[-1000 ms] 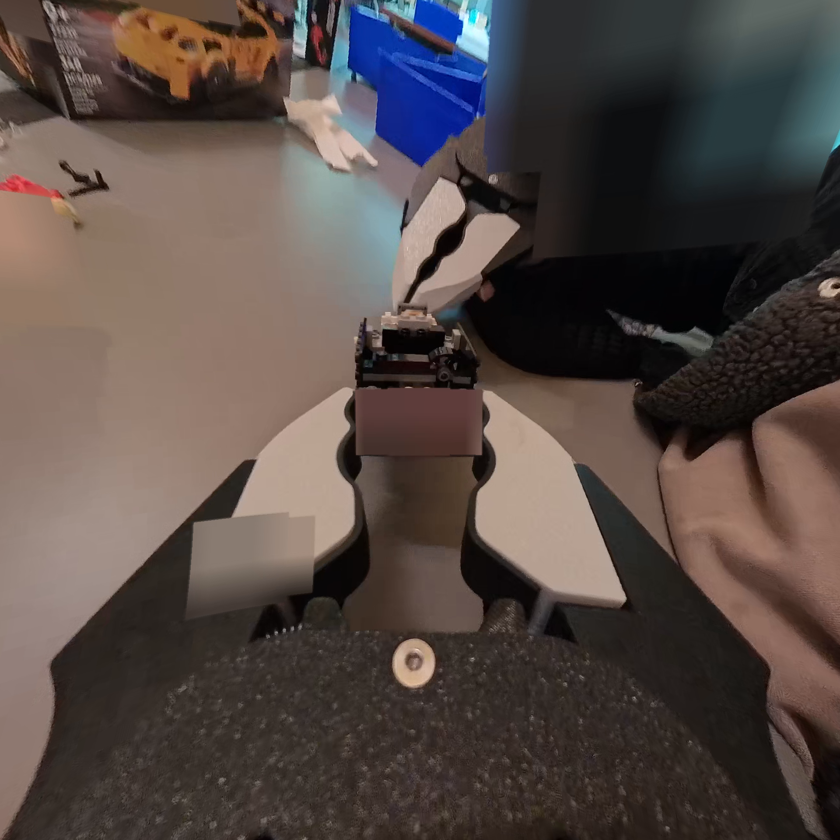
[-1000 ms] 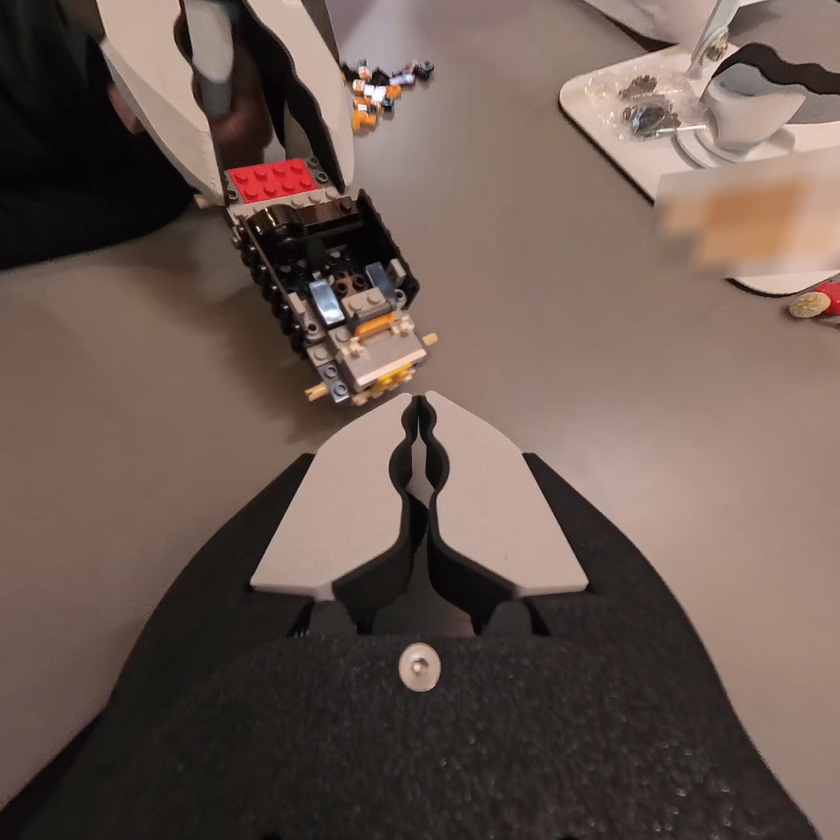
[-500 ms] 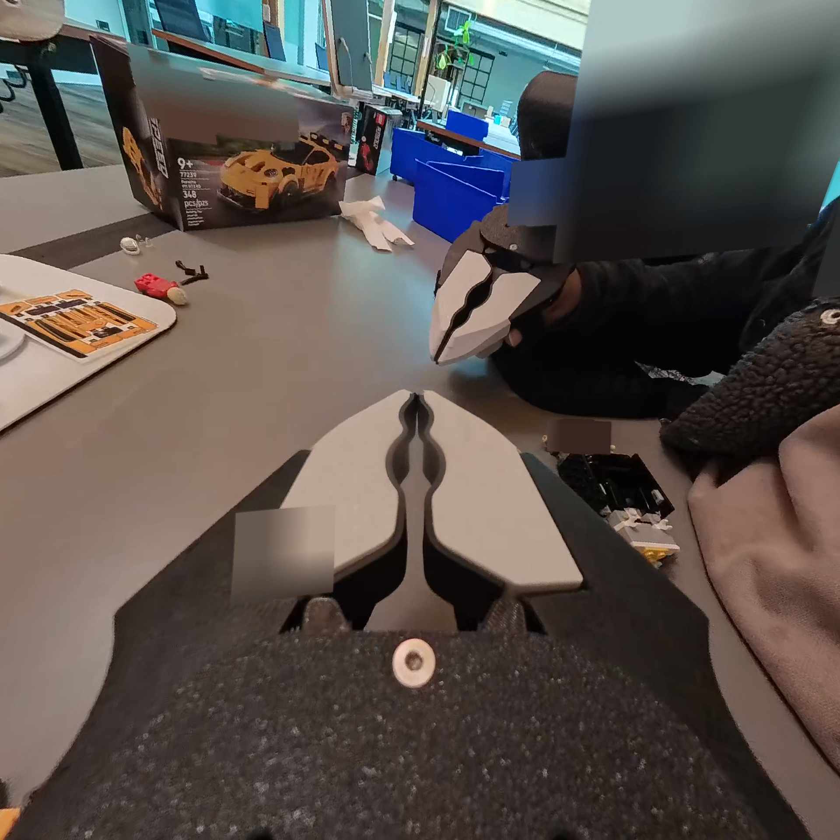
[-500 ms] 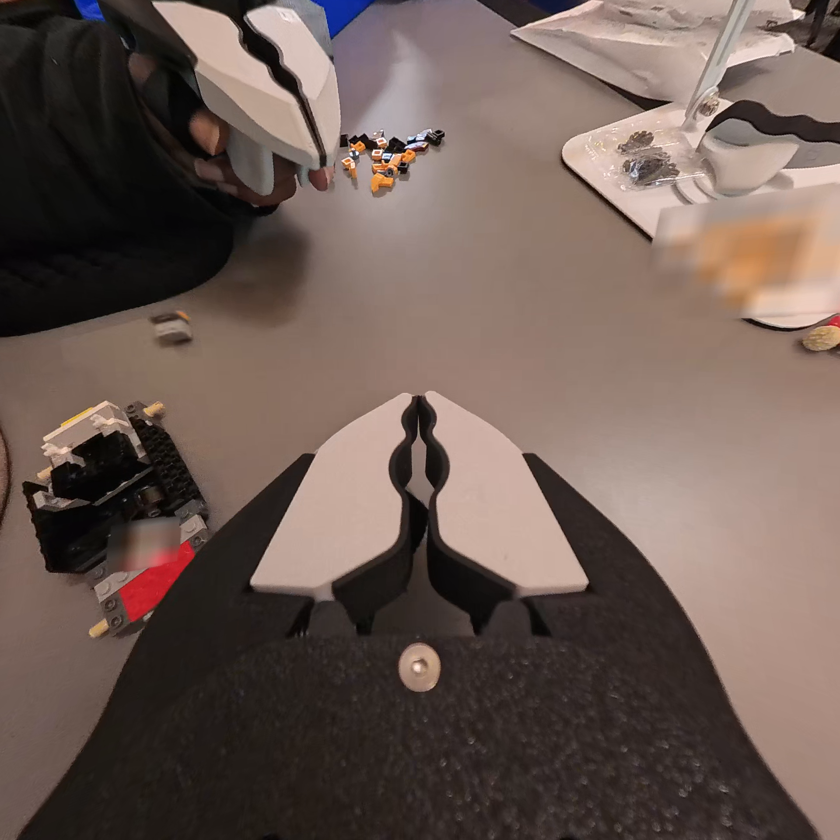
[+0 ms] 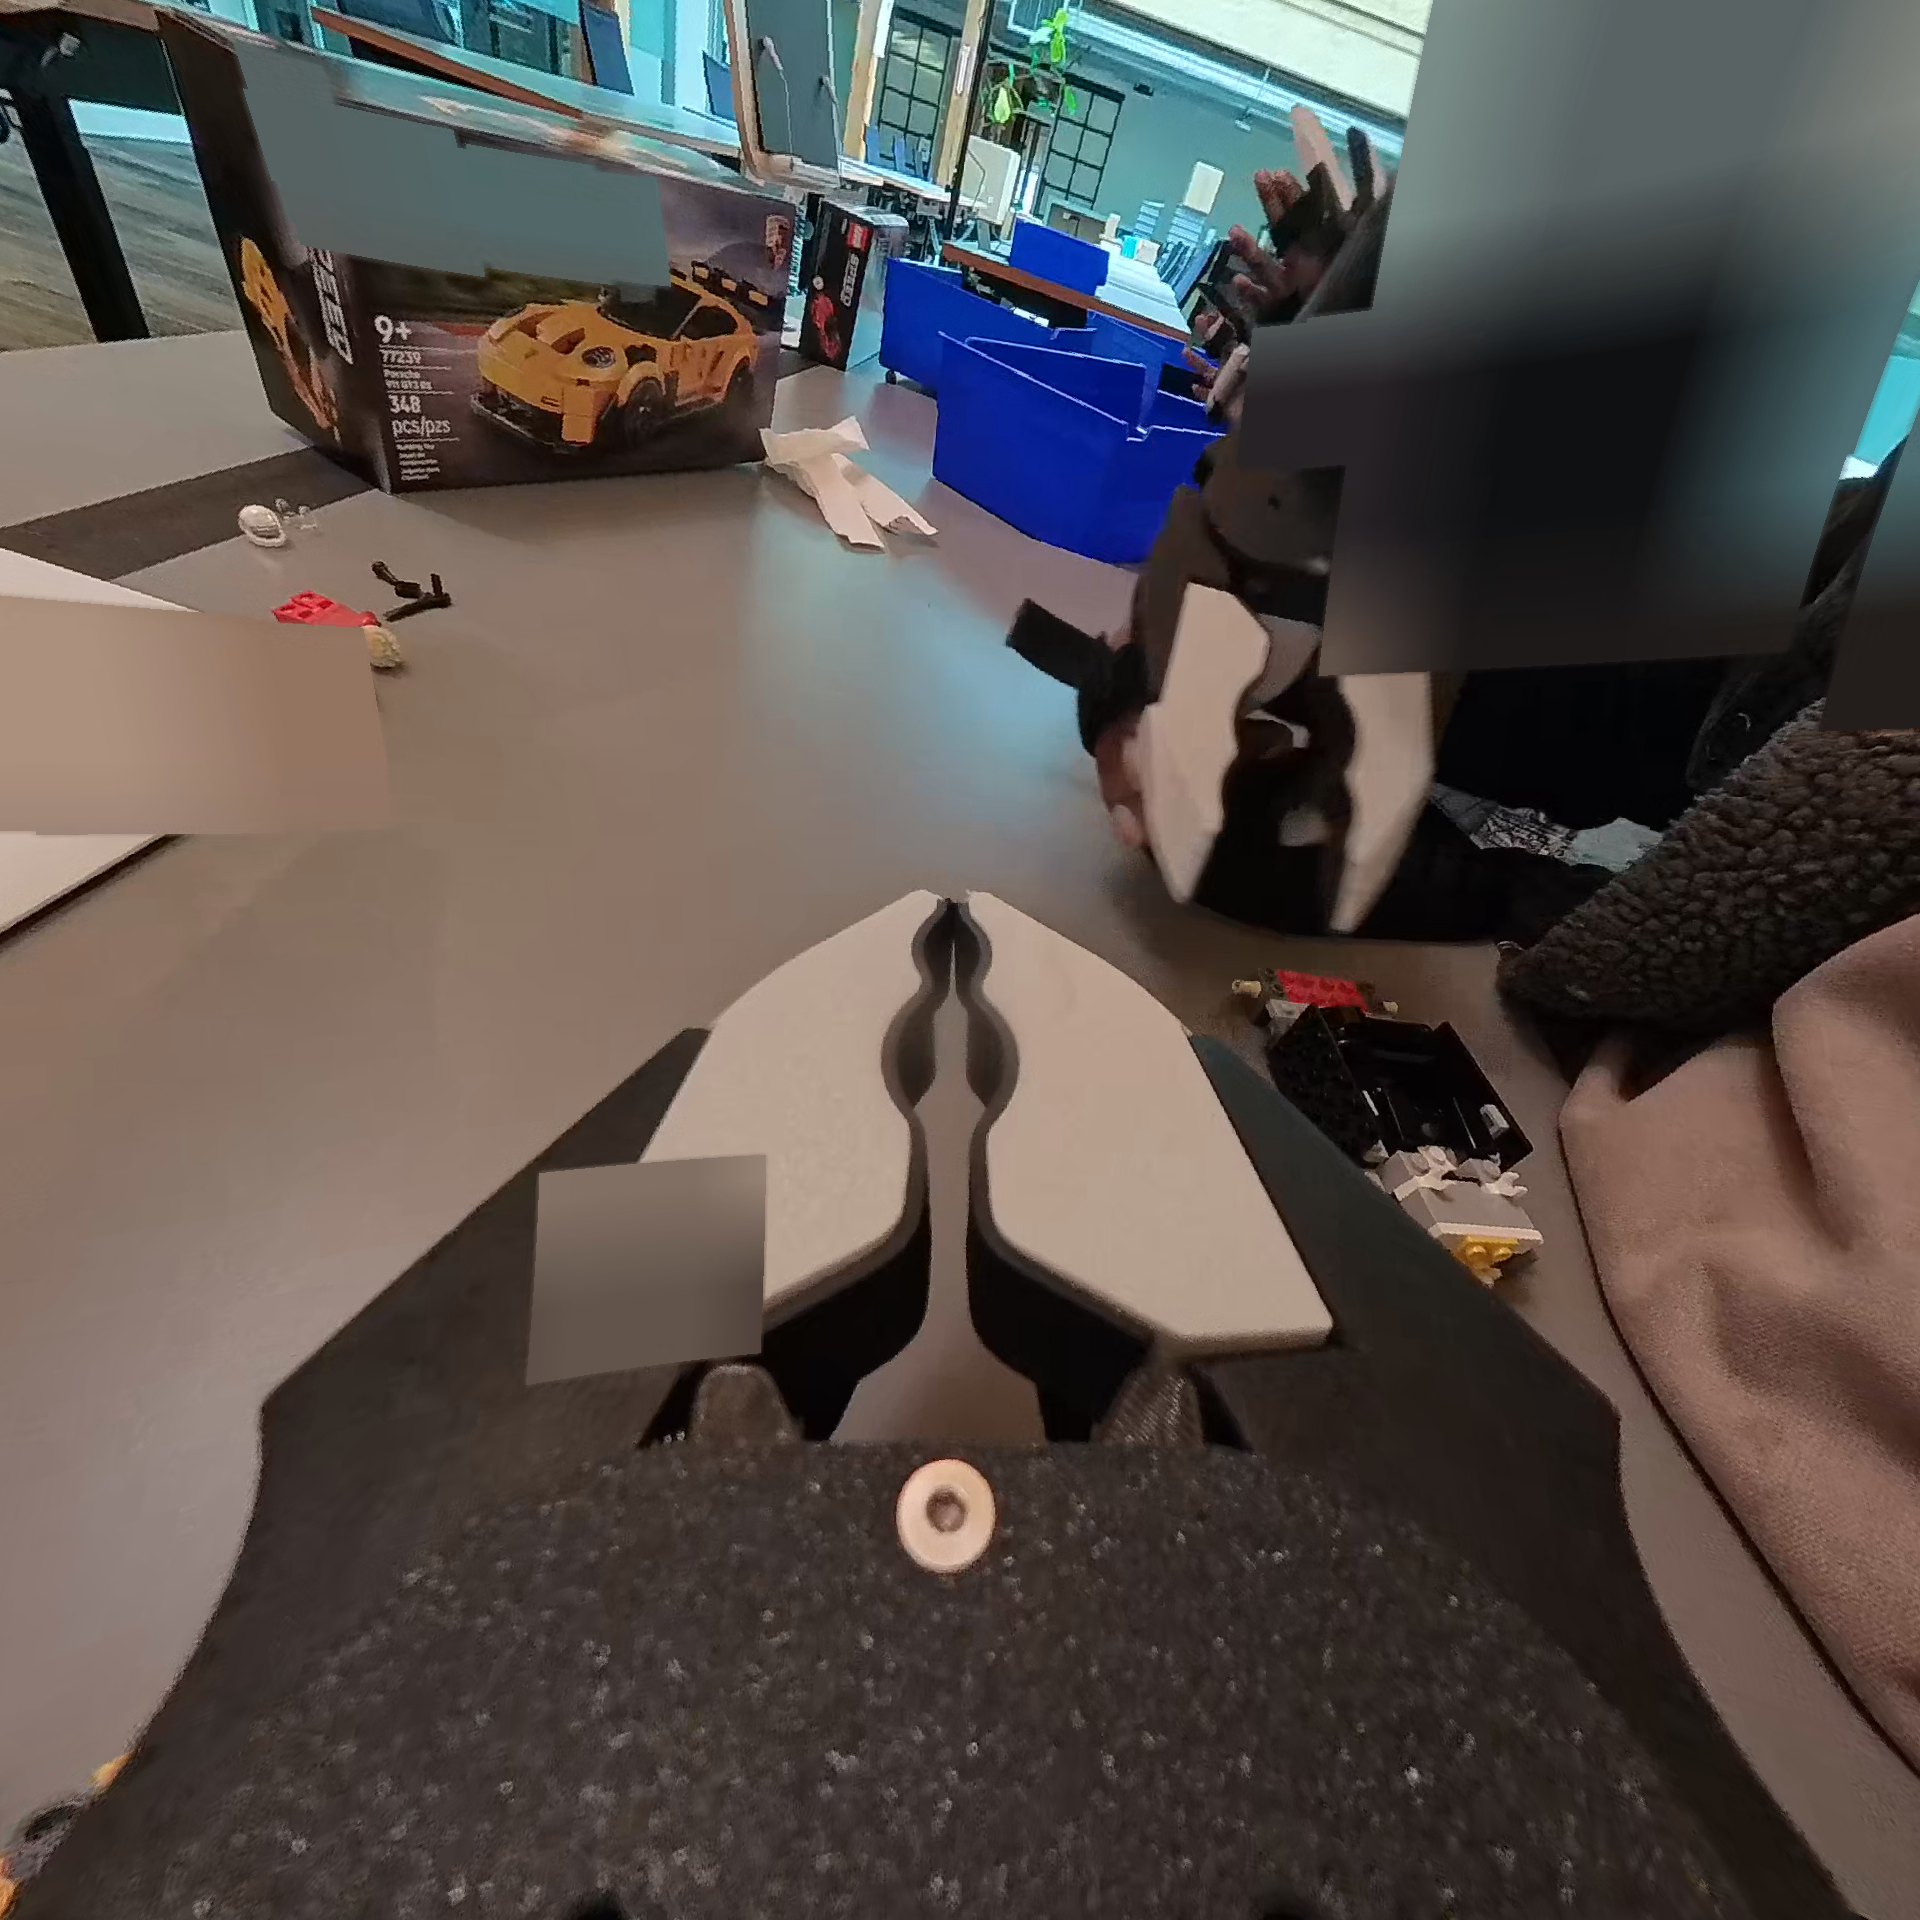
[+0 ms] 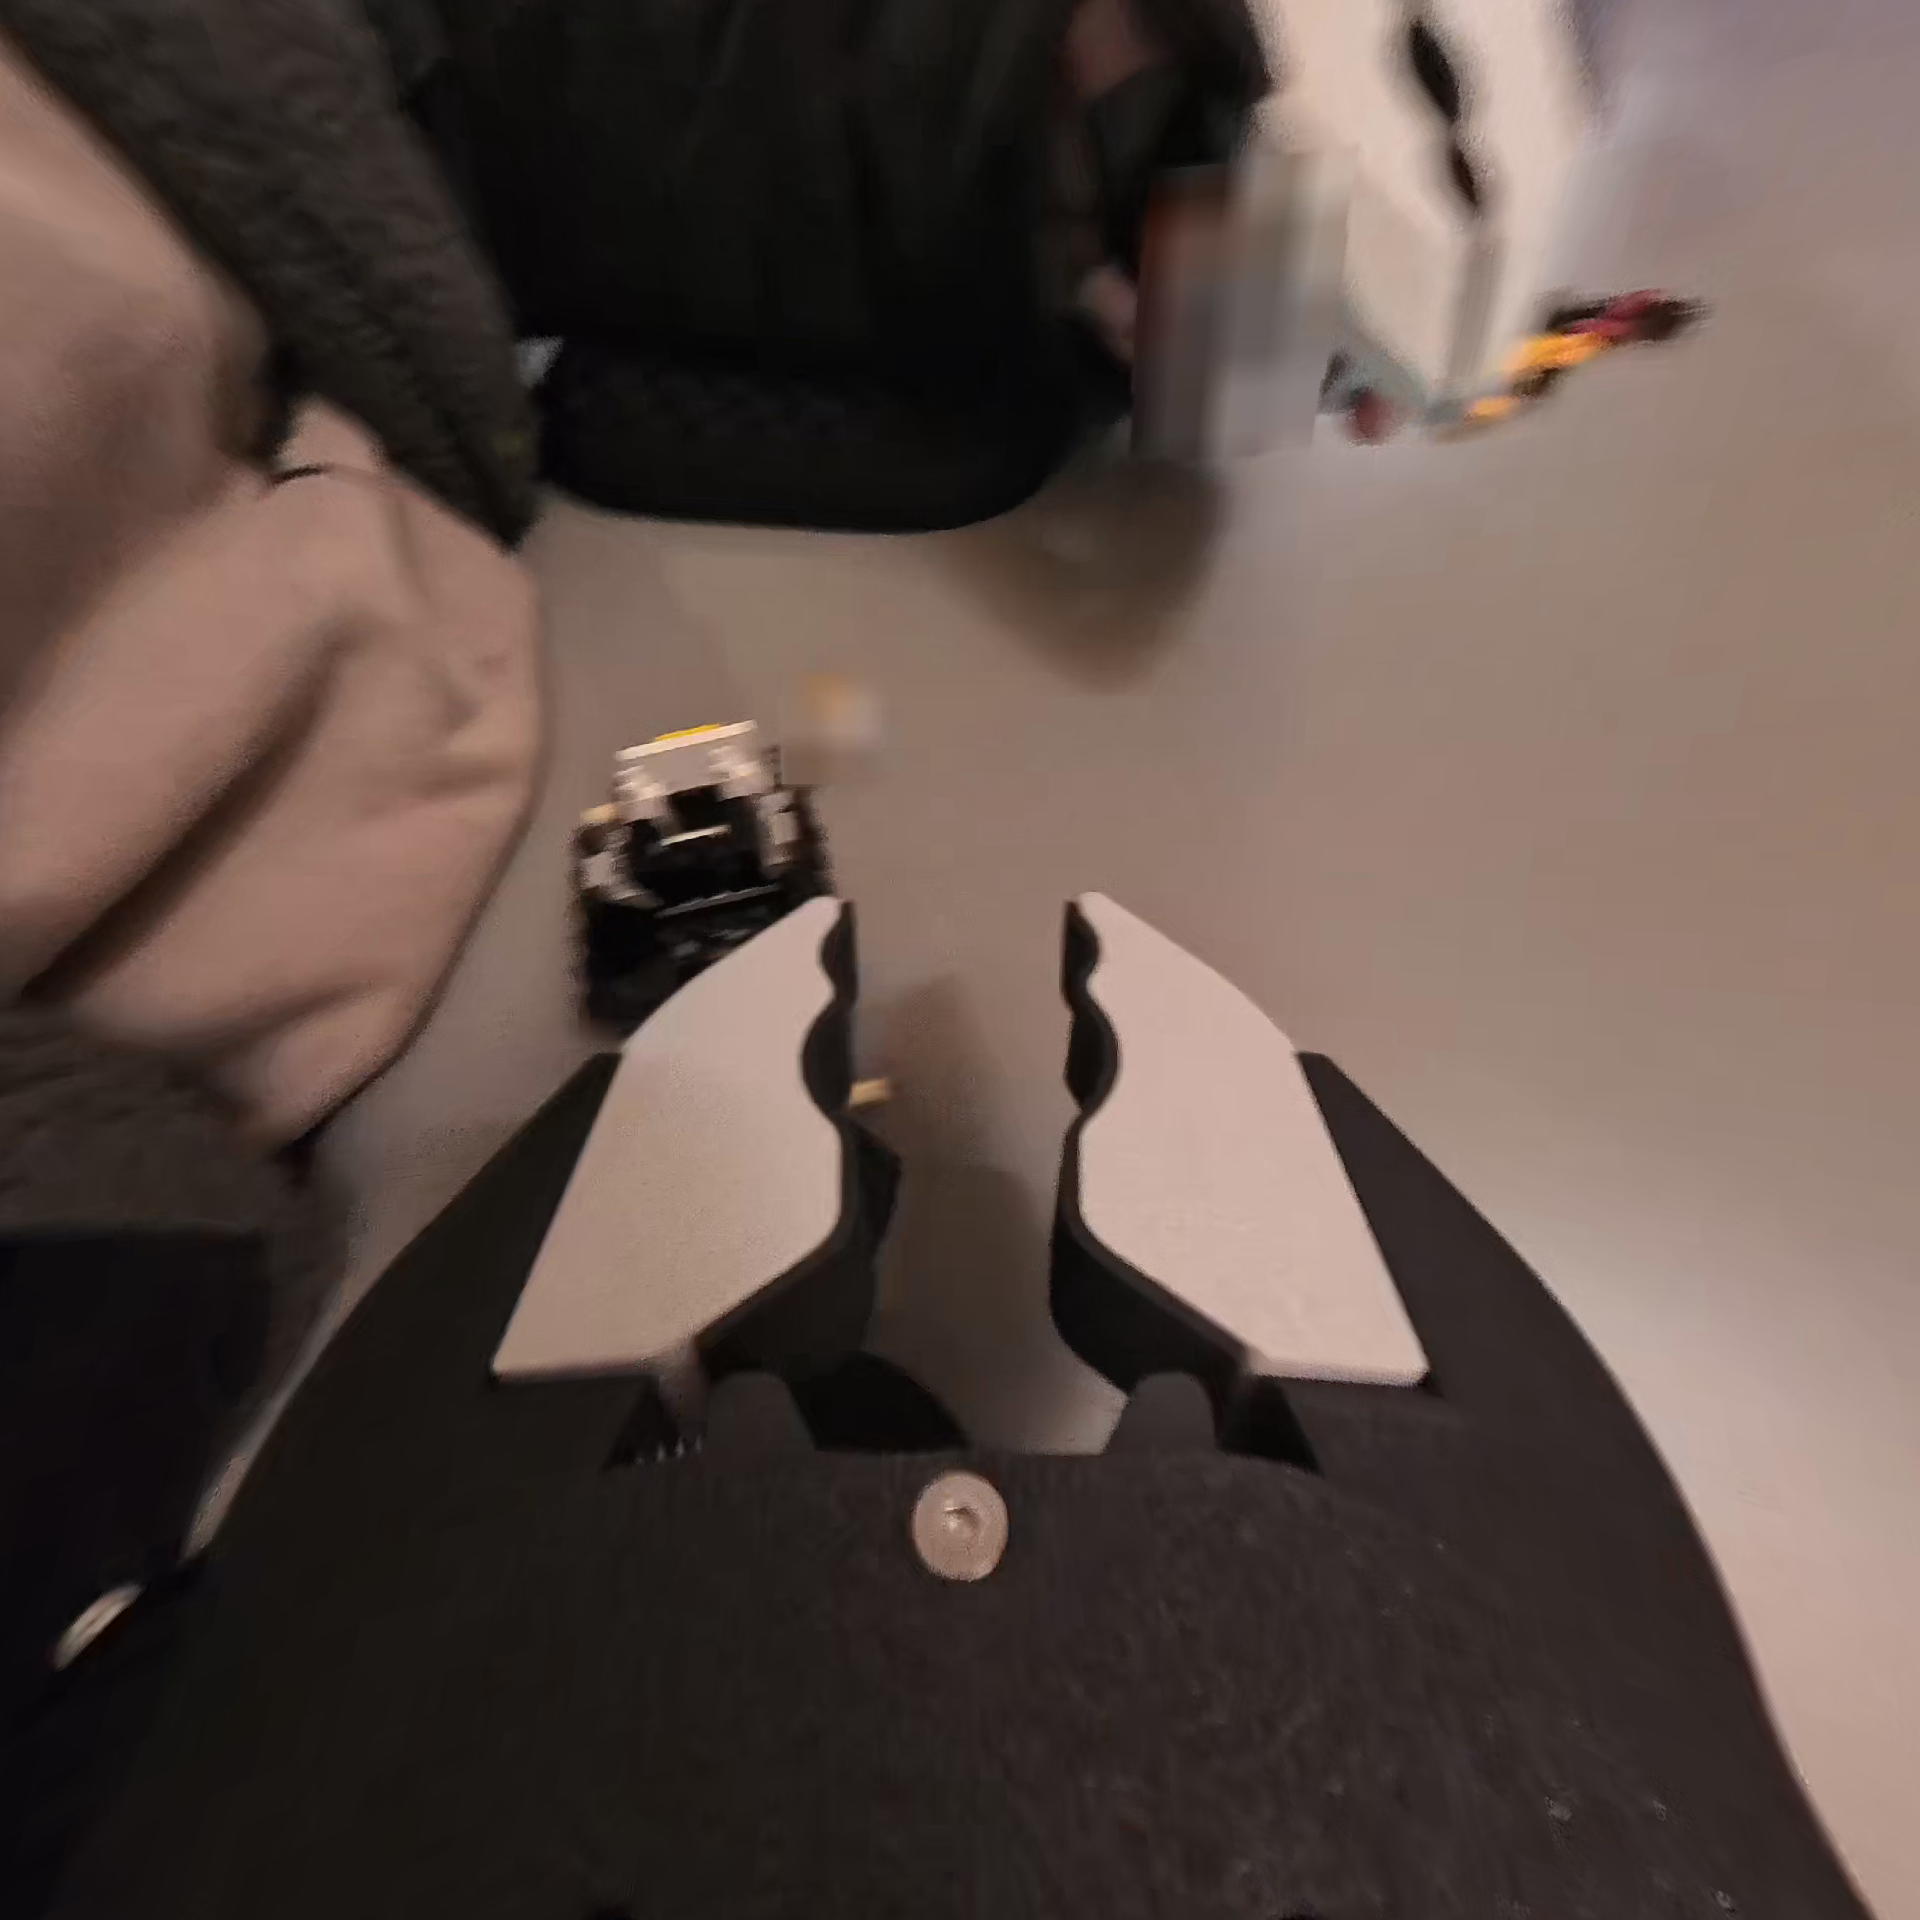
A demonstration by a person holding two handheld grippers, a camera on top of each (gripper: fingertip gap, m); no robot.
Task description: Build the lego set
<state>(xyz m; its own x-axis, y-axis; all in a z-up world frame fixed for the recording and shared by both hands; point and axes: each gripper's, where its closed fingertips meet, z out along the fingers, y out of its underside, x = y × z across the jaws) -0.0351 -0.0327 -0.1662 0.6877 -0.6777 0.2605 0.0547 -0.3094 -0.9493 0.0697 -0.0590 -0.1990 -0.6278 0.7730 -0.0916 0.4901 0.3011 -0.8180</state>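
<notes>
One half-built lego car [image 6: 698, 883] lies on the desk [image 6: 1351, 831] just beyond the right gripper [image 6: 961, 920], whose fingers [image 6: 727, 1122] stand wide and empty. The left gripper [image 5: 951, 914] is pinched closed on nothing. It looks light, rigid and liable to snap apart, so grasp the black chassis sides.

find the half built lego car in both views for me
Left wrist view: lego car lies on the table at right, beside the shut left gripper.
Right wrist view: lego car sits left of centre, just past the open right gripper.
Shared landmark: the beige cloth next to the car.
</notes>
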